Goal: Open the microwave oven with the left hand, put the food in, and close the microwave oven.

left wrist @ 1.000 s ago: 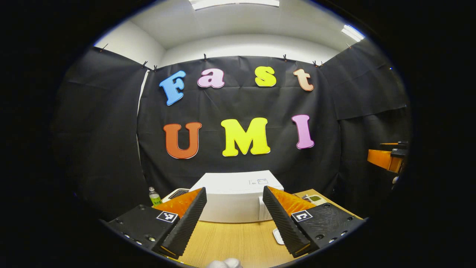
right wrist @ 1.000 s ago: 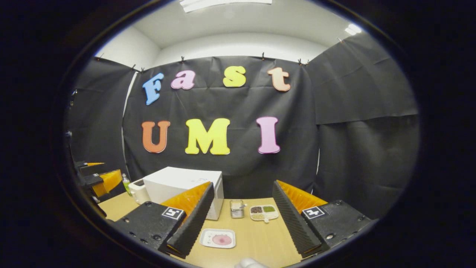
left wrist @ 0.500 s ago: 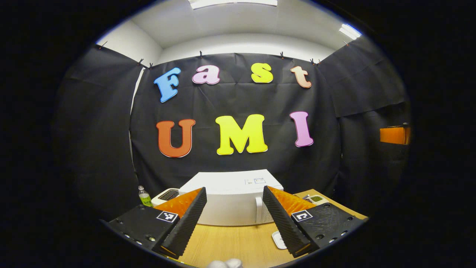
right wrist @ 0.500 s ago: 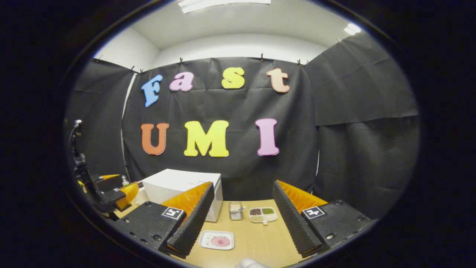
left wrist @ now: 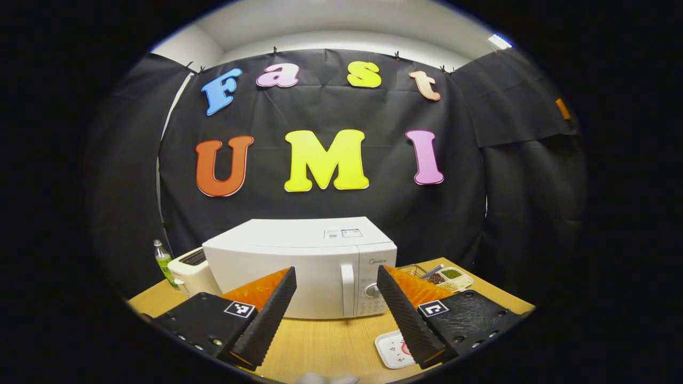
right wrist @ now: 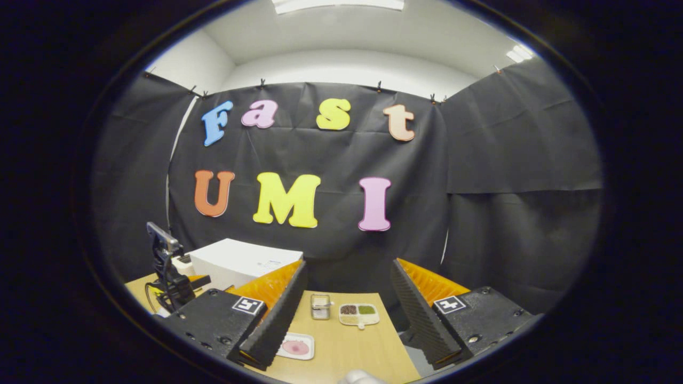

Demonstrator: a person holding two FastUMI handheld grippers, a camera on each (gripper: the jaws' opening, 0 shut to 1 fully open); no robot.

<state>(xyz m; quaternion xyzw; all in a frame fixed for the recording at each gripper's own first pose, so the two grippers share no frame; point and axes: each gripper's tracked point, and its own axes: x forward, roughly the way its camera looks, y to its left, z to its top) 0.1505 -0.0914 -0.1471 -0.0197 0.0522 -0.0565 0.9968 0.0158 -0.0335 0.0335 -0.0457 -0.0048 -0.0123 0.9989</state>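
Observation:
A white microwave oven [left wrist: 299,266] stands on the wooden table [left wrist: 320,346] with its door shut; the vertical handle [left wrist: 348,290] sits right of the door. My left gripper [left wrist: 333,314] hangs open in front of it, a short way off, nothing between the fingers. A white tray with pink food [right wrist: 296,346] lies on the table; its corner [left wrist: 392,349] shows by the left gripper's right finger. My right gripper [right wrist: 347,320] is open and empty above the table, right of the microwave [right wrist: 240,261]. The left gripper's rear [right wrist: 168,277] shows at the far left of the right gripper view.
A white toaster [left wrist: 189,266] and a green bottle [left wrist: 163,264] stand left of the microwave. A divided dish of grains [right wrist: 358,313] and a small metal container [right wrist: 320,306] sit on the table to its right. Black cloth walls close in the booth.
The left gripper has moved in toward the microwave and lowered, so the door and handle now show. The right gripper has drifted right and back a little. Both stay open.

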